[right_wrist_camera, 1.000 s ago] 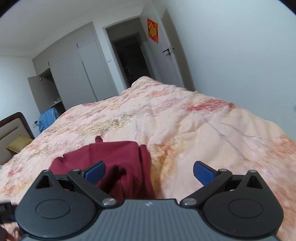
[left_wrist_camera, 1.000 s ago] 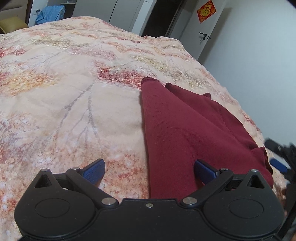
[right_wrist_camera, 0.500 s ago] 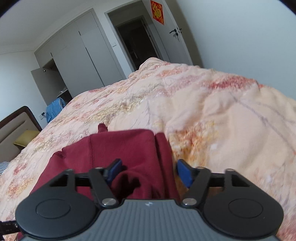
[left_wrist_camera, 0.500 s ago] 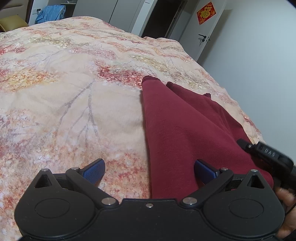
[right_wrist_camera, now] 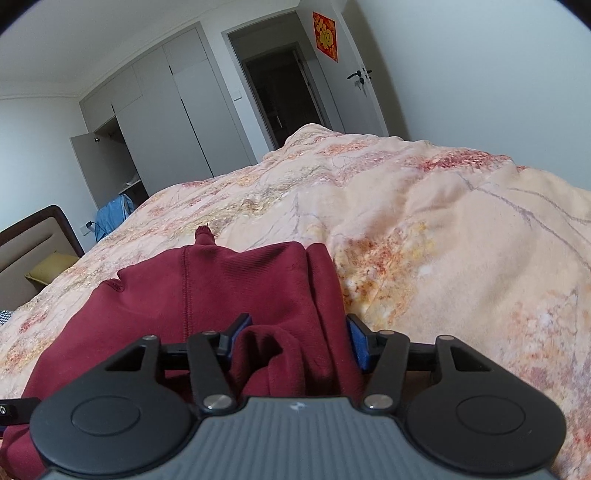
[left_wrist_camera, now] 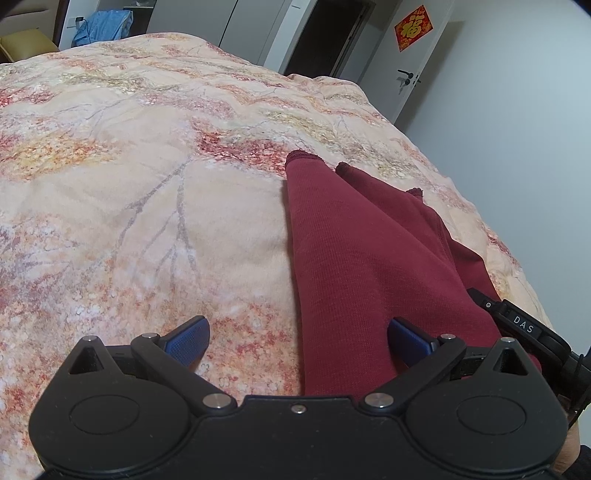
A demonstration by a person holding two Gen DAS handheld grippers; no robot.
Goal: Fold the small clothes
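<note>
A dark red garment (left_wrist_camera: 354,254) lies on the flowered bedspread (left_wrist_camera: 129,206), partly folded, its near end under my grippers. My left gripper (left_wrist_camera: 297,338) is open just above the garment's left near edge; one blue pad is over the bedspread, the other over the cloth. My right gripper (right_wrist_camera: 295,341) has its jaws closed in on a bunched fold of the same garment (right_wrist_camera: 221,288) at its near right edge. The right gripper's black body also shows at the right edge of the left wrist view (left_wrist_camera: 524,326).
The bedspread (right_wrist_camera: 461,236) stretches far ahead and to both sides. Beyond the bed stand white wardrobes (right_wrist_camera: 166,122), an open doorway (right_wrist_camera: 280,92) and a door with a red paper sign (right_wrist_camera: 325,35). A blue cloth (left_wrist_camera: 101,26) hangs at the far left by the headboard.
My right gripper moved left onto the garment's edge and closed from wide open onto a bunch of the red cloth. My left gripper stayed open and hardly moved.
</note>
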